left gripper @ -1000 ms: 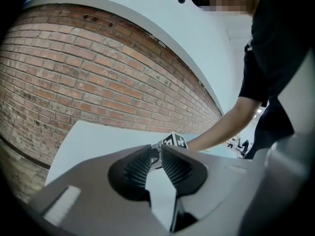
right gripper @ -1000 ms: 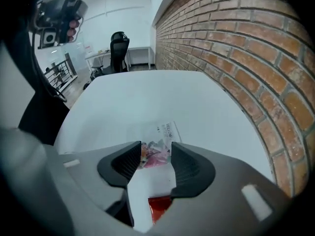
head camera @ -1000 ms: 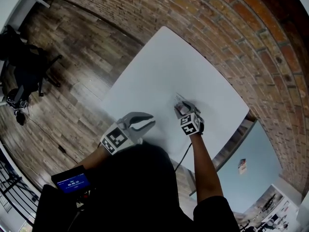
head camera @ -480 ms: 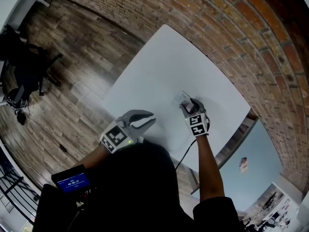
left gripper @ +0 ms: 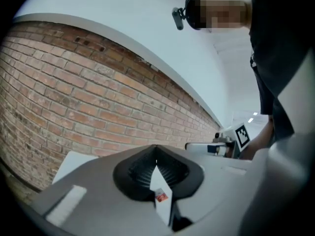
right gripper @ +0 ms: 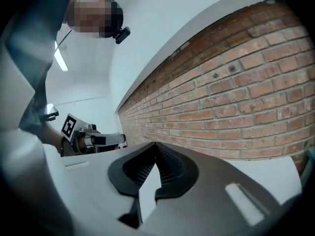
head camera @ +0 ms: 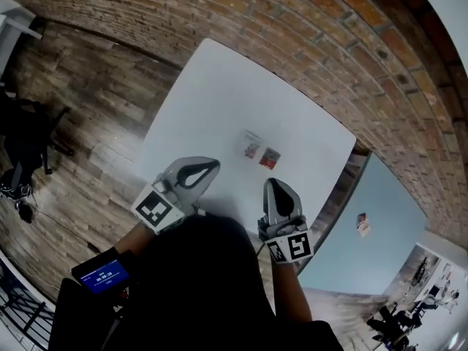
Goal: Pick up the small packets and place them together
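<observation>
Two packets lay on the white square counter [head camera: 212,86], on the half nearer the red brick wall [head camera: 307,28]. One was a small white packet with red print [head camera: 251,145]. Just beside it to the right lay a small red packet [head camera: 270,157]. The head view did not show whether their edges touched. Neither packet was held.

The grey plastic left claw [head camera: 214,166] hovered over the counter's near-left edge, apart from the packets. Its jaws had just closed and stood together with nothing between them. In the left gripper view its ribbed black pads [left gripper: 140,173] met at the tips. The grey plastic right claw [head camera: 273,183] hung at the counter's near-right edge, pointing toward the red packet. Its jaws had also just closed and were likewise empty, with the black pads [right gripper: 140,170] meeting in the right gripper view.

Each claw carried a black-and-white marker cube at its rear: the left one [head camera: 156,209] and the right one [head camera: 291,246]. Each gripper view caught the other claw side-on against the brick wall.

Brown wood-plank floor [head camera: 80,108] surrounded the counter. A black chair [head camera: 29,134] stood far to the left. A small blue-lit screen [head camera: 102,276] sat on the person's left forearm.
</observation>
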A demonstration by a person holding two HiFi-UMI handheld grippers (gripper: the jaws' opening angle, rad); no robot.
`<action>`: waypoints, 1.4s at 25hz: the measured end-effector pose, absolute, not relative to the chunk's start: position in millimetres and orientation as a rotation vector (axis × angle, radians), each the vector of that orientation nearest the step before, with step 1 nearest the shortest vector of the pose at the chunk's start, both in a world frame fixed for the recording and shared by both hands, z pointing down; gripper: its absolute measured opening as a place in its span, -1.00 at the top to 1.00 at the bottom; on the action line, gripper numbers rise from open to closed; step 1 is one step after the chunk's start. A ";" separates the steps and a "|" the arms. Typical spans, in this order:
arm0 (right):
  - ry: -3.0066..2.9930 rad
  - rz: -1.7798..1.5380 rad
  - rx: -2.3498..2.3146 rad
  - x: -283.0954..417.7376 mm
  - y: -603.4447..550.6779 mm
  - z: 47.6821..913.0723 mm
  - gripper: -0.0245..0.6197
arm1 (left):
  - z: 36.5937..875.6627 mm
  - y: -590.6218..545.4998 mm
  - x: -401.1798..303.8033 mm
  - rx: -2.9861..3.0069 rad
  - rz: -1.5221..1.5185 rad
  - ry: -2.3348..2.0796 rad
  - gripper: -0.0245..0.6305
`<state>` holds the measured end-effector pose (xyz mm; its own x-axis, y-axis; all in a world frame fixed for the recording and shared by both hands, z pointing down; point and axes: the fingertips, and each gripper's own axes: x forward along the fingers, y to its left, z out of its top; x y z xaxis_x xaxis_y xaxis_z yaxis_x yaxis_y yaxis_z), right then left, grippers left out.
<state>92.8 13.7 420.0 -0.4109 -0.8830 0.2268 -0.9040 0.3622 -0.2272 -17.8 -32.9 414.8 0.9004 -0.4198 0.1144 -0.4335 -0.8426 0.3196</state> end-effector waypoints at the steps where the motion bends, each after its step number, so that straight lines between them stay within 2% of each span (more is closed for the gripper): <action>1: -2.534 0.488 1.704 89.3 17.0 416.8 0.91 | 407.4 -33.7 -13.2 2.734 0.028 -0.624 0.93; 8: -2.375 0.238 1.990 59.5 11.5 379.1 0.92 | 383.8 -24.1 -9.7 2.826 0.006 -0.536 0.93; 17: -2.247 0.168 2.194 71.6 51.0 363.9 0.92 | 378.4 6.8 2.6 2.879 -0.001 -0.427 0.93; 29: -2.330 0.124 2.090 91.7 166.8 354.8 0.92 | 359.5 145.4 28.4 2.966 -0.031 -0.579 0.93; 35: -2.278 0.044 2.086 91.3 175.8 344.6 0.92 | 347.6 149.7 14.4 2.950 -0.076 -0.666 0.93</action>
